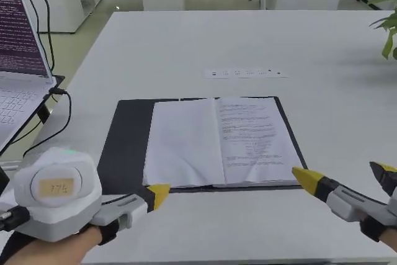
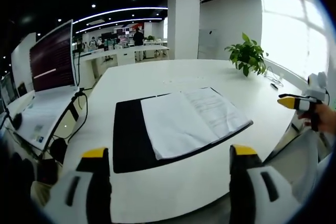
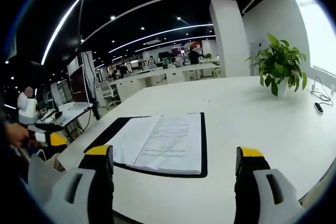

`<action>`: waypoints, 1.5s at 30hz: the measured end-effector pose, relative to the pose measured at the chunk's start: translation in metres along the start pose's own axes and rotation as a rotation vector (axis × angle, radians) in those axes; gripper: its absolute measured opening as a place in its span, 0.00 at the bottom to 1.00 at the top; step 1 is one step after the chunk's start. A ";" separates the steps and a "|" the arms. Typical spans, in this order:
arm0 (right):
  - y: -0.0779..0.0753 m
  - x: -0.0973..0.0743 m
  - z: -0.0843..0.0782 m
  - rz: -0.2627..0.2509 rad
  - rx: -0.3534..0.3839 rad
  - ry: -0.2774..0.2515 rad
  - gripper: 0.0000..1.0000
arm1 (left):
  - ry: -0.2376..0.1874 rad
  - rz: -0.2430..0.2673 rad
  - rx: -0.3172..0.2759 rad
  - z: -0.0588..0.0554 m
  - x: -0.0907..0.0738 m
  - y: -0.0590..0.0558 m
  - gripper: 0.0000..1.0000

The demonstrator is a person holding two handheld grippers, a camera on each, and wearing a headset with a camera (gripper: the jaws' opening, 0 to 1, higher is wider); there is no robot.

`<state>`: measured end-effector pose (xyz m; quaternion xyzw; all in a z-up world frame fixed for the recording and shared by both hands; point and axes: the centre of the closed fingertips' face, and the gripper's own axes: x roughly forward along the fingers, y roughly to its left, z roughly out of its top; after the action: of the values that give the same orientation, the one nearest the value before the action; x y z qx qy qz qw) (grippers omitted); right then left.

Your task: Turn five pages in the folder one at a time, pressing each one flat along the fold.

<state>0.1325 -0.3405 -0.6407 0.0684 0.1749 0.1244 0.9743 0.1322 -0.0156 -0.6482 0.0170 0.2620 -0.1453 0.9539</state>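
Folder (image 1: 127, 153), black, open, lies at the white table's (image 1: 186, 228) near edge, spine pointing away from both empty, wide-open jaws; right gripper (image 1: 342, 172) is nearer the printed page (image 1: 254, 141).

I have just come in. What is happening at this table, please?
A person holds a tool in each hand at a white table, where a black folder lies open. The left tool and the right tool are both open and hold nothing. They are by the folder's near edge, one toward each corner, and neither touches a page.
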 end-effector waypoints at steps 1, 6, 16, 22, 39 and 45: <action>0.000 0.000 -0.001 0.004 0.004 0.000 0.96 | -0.001 -0.008 0.006 0.002 0.003 -0.004 0.94; 0.001 -0.002 -0.004 0.005 0.030 -0.006 0.95 | 0.009 -0.057 0.043 0.007 0.024 -0.028 0.90; 0.000 -0.010 -0.006 0.003 0.059 -0.020 0.94 | 0.043 -0.149 0.067 0.009 0.073 -0.080 0.82; 0.000 -0.012 -0.008 0.008 0.066 -0.013 0.94 | 0.065 -0.195 0.101 0.003 0.097 -0.111 0.79; 0.004 -0.027 -0.014 0.033 0.078 -0.027 0.92 | 0.085 -0.288 0.148 -0.007 0.144 -0.177 0.74; -0.002 -0.028 -0.012 0.023 0.096 -0.041 0.92 | 0.097 -0.287 0.153 -0.013 0.162 -0.187 0.71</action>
<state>0.1026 -0.3486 -0.6432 0.1197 0.1600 0.1254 0.9718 0.2057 -0.2365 -0.7328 0.0591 0.2957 -0.2986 0.9055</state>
